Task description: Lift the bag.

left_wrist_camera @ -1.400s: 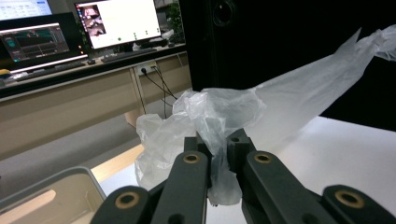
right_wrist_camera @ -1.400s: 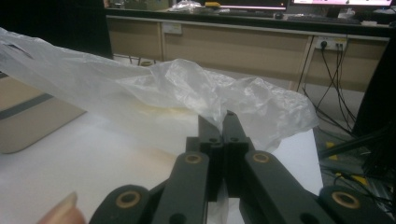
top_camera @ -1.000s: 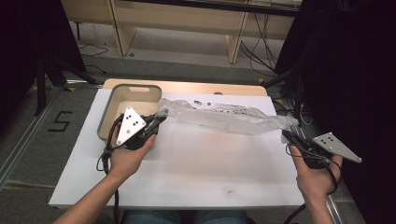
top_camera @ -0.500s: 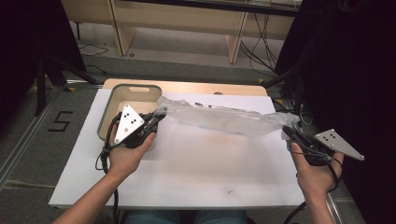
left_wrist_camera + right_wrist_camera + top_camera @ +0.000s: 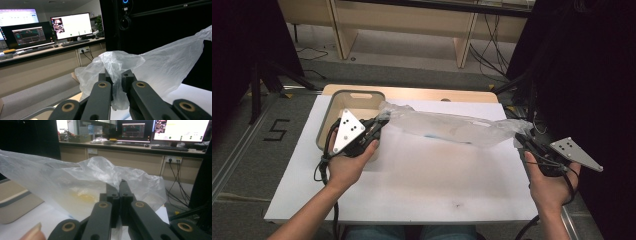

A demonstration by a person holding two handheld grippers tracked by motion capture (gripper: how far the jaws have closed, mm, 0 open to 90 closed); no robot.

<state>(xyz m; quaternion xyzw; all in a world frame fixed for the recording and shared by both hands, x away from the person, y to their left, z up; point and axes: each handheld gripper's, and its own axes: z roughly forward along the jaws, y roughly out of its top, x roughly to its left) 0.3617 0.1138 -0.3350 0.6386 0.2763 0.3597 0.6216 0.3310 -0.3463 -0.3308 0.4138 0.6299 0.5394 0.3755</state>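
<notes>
Bag: a clear plastic bag [image 5: 452,127] is held stretched above the white desk [image 5: 412,190], spanning from left to right between the two tongs.
Left tongs: the left tongs [image 5: 379,122] are closed on the bag's left end; film is seen bunched between the jaws in the left gripper view [image 5: 116,75].
Right tongs: the right tongs [image 5: 521,140] are closed tight on the bag's right end, film pinched between the jaws [image 5: 119,187].
Bin: a beige bin [image 5: 337,107] stands on the desk's left rear, just beside the left tongs.
</notes>
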